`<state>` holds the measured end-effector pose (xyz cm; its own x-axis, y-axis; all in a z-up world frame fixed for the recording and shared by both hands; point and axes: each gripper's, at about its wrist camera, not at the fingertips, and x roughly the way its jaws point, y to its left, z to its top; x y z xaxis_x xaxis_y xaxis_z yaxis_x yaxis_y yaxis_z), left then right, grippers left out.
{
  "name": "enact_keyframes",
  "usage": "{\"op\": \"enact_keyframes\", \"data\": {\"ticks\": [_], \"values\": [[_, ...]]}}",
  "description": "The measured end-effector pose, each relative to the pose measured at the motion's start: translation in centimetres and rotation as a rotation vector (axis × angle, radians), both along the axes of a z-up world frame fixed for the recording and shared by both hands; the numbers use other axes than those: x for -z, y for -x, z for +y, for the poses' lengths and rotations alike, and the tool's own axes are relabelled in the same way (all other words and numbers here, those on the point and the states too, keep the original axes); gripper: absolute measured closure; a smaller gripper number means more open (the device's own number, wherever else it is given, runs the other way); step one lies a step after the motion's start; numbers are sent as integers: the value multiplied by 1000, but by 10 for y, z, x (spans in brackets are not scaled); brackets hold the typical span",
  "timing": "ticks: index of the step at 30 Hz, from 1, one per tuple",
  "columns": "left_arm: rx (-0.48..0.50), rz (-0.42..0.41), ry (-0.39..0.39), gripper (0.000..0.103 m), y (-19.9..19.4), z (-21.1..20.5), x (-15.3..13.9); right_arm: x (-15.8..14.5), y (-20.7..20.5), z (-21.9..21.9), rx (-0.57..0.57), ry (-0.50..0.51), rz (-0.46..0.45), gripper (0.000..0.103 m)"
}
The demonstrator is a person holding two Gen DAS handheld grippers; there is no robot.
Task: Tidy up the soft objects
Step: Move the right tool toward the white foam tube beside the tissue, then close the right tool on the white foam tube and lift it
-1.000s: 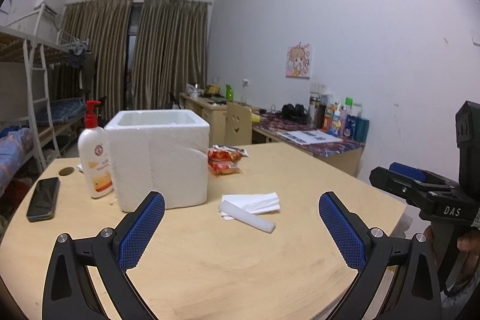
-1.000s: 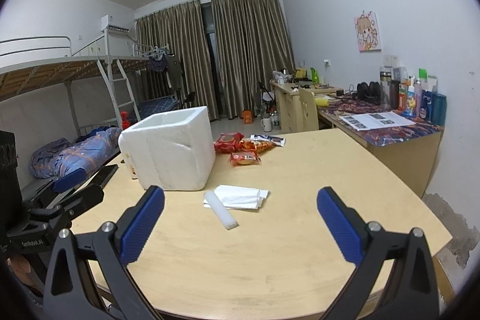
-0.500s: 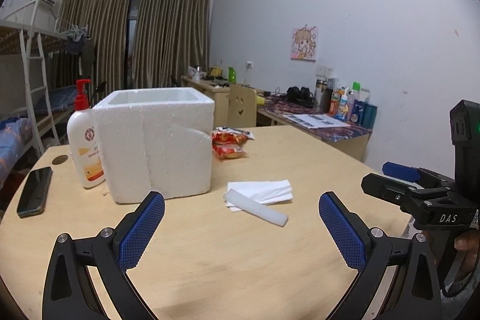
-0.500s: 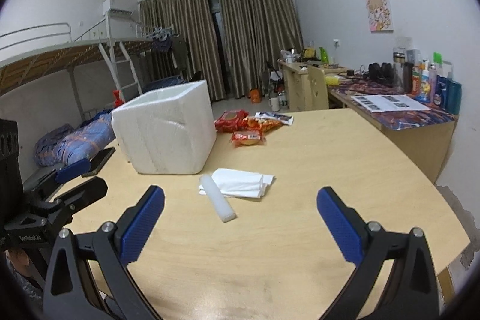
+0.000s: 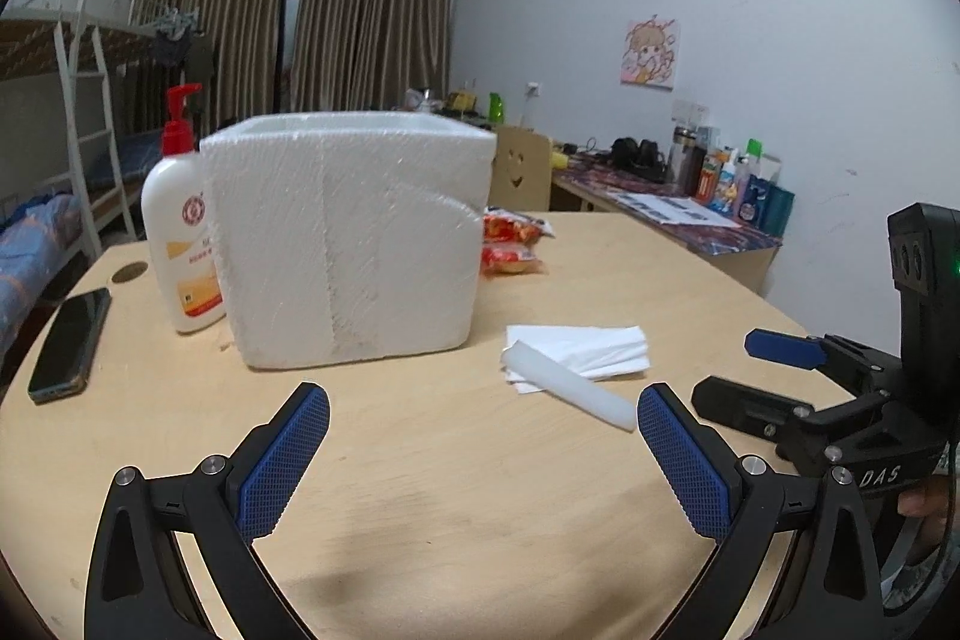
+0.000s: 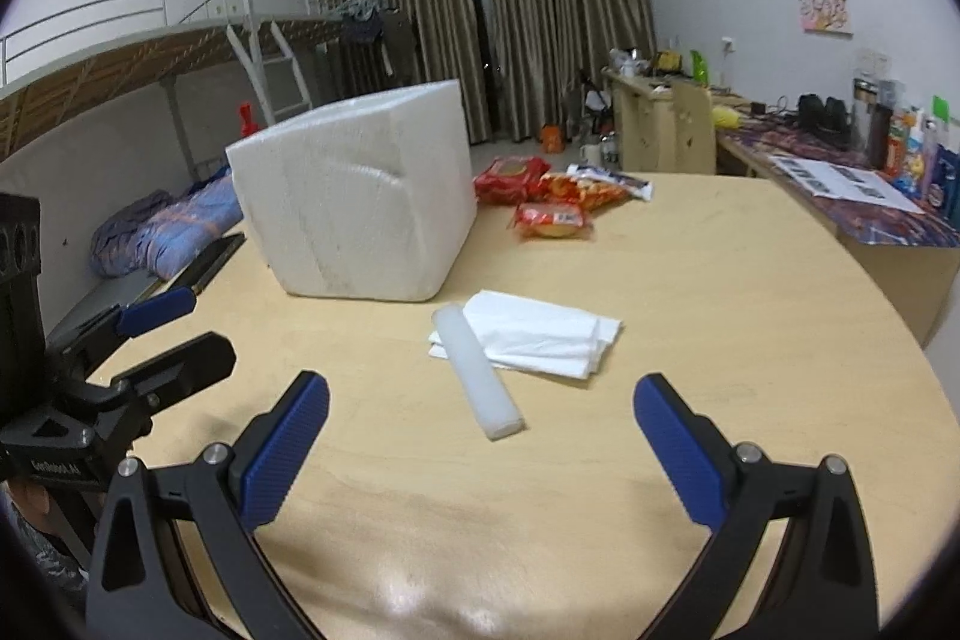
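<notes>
Two grippers hang low over a round wooden table (image 5: 420, 460). The left gripper (image 5: 483, 436) has its blue fingers spread wide and holds nothing. The right gripper (image 6: 480, 430) is wide open too, with nothing in it. Both hover above the table, side by side.

A white foam stick (image 6: 478, 379) lies on the table just in front of the right gripper. Its far end rests on a folded white cloth (image 6: 540, 340). Behind them stands a big white foam box (image 5: 348, 238), open at the top. A white pump bottle (image 5: 180, 232) with a red top stands right beside the box, and a dark phone (image 5: 69, 337) lies flat near the table's edge. Red snack bags (image 6: 540, 196) lie on the table past the box.
</notes>
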<state>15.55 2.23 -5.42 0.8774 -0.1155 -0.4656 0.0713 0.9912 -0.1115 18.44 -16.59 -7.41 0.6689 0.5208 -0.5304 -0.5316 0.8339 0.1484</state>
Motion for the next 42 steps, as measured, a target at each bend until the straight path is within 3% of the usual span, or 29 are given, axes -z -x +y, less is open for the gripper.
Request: {"op": "enact_keyframes", "data": {"ticks": [10,21,31,35,42], "values": [[-12,33,3,0,-22,14,10,17,-24,23,-64,67,72,3],[-5,47,35,0,-30,21,14,33,-41,46,-126,188,135,44],[2,51,38,0,-30,21,13,44,-52,54,-122,259,174,58],[1,53,37,0,-30,21,13,46,-54,54,-106,298,164,69],[-6,61,58,0,-31,24,12,46,-56,53,-99,283,173,80]]}}
